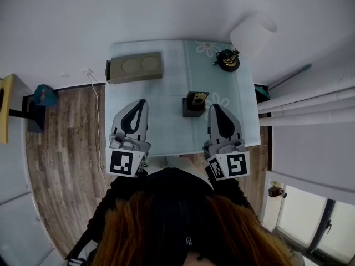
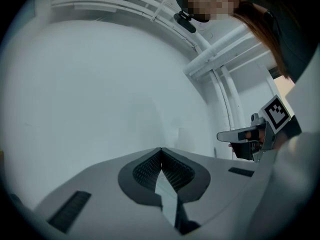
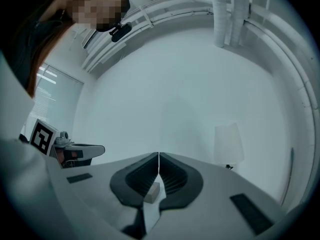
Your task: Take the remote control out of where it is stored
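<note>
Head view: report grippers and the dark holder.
Left gripper shut, empty. Right gripper shut, empty. Dark holder on table beside right gripper, not gripped. Nothing blocking.

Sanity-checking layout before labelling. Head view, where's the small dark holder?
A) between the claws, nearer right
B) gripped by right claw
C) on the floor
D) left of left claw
A: the small dark holder stands on the table between left claw and right claw, closer to the right one.

The pale grey, wedge-shaped left gripper (image 1: 142, 101) and matching right gripper (image 1: 214, 107) have black ribbed pads (image 2: 145, 171). Each carries a white cube with black square markers (image 1: 123, 163). The person wears black sleeves (image 1: 109, 205).
</note>
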`<state>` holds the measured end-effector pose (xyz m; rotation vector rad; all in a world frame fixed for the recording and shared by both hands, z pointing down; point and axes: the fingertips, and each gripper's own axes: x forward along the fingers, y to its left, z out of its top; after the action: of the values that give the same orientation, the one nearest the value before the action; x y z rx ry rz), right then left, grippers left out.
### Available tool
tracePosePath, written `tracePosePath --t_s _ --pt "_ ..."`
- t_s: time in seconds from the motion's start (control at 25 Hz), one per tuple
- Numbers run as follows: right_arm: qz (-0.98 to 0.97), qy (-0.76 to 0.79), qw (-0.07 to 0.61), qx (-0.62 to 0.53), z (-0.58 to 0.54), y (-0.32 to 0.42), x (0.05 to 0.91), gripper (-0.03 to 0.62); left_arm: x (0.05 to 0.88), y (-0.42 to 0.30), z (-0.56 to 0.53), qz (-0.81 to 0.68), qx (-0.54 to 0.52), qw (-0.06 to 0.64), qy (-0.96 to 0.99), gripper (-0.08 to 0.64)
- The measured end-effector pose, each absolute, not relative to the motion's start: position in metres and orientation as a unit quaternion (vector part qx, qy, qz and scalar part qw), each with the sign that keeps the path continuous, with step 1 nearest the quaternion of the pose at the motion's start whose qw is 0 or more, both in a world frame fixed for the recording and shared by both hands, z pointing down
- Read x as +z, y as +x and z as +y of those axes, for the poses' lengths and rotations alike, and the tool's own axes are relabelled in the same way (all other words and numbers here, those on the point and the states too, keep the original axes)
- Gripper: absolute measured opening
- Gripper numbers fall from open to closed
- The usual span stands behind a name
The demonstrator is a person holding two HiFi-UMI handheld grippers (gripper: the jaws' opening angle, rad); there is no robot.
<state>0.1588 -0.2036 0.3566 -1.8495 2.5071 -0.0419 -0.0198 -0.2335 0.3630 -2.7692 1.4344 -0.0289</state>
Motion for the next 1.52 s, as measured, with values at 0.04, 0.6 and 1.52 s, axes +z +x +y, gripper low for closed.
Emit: tracePosePath --t_s 0.04,0.6,1.52 --pt "0.805 -0.593 0.013 -0.012 -0.203 0.157 0.356 0.014 0.363 -0.022 -0.233 0.461 -0.01 0.011 -0.887 0.0" --pt "0.785 -0.614 -0.025 -0.072 -0.221 0.159 0.414 0.015 0.362 -0.044 -0.228 0.473 -0.011 0.011 -0.881 0.0" --pt "0.736 -0.655 -0.088 -0.149 -0.255 0.163 0.5 0.083 0.366 -0.05 -0.22 0.47 -0.013 0.014 -0.882 0.0"
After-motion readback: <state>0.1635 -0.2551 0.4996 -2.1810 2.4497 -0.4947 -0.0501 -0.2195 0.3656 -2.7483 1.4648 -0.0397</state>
